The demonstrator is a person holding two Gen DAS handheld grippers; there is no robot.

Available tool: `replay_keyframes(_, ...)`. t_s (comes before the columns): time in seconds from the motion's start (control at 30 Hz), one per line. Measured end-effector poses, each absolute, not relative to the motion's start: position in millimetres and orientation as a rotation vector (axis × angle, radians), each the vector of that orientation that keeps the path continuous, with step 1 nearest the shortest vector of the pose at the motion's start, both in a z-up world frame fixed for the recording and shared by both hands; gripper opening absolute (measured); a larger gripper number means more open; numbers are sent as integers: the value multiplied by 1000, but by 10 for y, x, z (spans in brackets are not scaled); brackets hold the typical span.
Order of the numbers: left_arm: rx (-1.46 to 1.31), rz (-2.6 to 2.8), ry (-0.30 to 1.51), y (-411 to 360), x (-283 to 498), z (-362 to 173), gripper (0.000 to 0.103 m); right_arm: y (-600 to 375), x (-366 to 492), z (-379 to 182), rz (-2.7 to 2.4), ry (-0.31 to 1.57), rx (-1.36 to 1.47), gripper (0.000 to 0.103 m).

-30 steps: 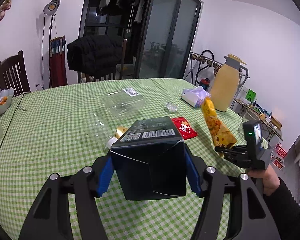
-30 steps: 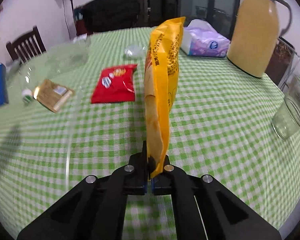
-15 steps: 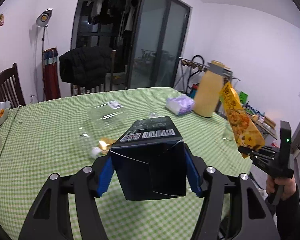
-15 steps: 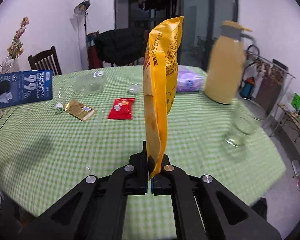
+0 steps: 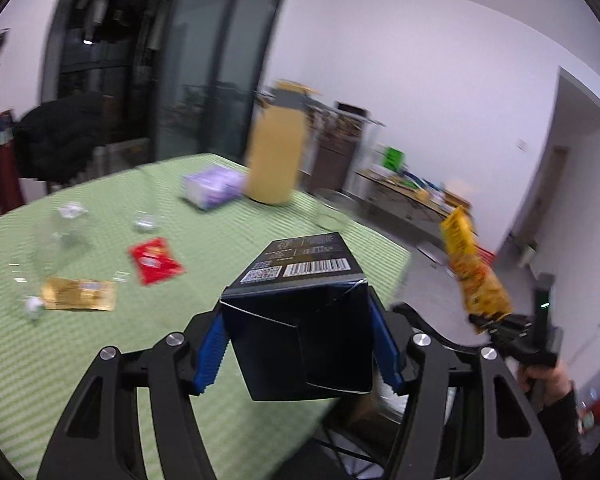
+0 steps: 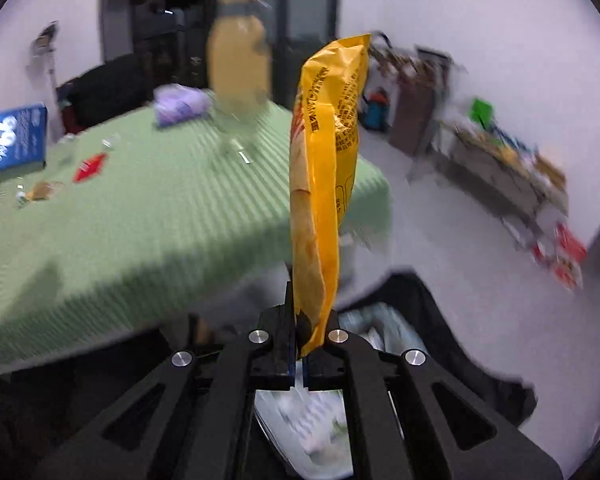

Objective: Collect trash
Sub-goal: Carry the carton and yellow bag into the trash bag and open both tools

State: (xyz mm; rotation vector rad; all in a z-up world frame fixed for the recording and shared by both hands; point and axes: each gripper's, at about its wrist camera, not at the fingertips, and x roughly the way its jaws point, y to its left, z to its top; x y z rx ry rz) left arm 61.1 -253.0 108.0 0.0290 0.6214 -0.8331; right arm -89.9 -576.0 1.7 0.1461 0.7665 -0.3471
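My left gripper [image 5: 298, 354] is shut on a dark blue carton [image 5: 300, 320], its blue pads pressing both sides, over the near edge of the green checked table [image 5: 100, 360]. My right gripper [image 6: 299, 354] is shut on the bottom of a tall yellow snack bag [image 6: 328, 168] that stands upright beyond the table's edge. Below it lies a black trash bag [image 6: 420, 312], open, with pale waste inside. In the left wrist view the right gripper [image 5: 496, 322] and its yellow snack bag [image 5: 472, 268] appear at the right, held by a hand [image 5: 548, 376].
On the table lie a red wrapper [image 5: 156, 260], a gold wrapper [image 5: 78, 294], clear plastic packaging [image 5: 60, 232], a purple tissue pack [image 5: 212, 188], a drinking glass [image 5: 332, 210] and a yellow thermos jug [image 5: 276, 148]. A cluttered low shelf [image 6: 508, 168] stands by the right wall.
Both grippers have swung right and back from the table's middle to its edge, carrying the carton and the yellow bag. The black trash bag has come into the right wrist view.
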Motion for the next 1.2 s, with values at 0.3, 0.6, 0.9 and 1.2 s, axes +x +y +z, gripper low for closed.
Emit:
replay_keyframes(0.3, 101, -1044, 793, -3742, 124, 438, 60, -6143, -1210, -1402, -473, 1011, 451, 2)
replay_keyframes(0.6, 229, -1112, 938, -4672, -132, -285, 60, -6317, -1269, -1840, -498, 1110, 619, 6)
replay_keyframes(0.9, 427, -1066, 1035, -5310, -219, -1070, 60, -6379, -1380, -1910, -518, 1079, 707, 56)
replay_keyframes(1.2, 515, -1063, 1121, -5693, -232, -1563, 63, -6463, -1592, -1750, -592, 997, 687, 57)
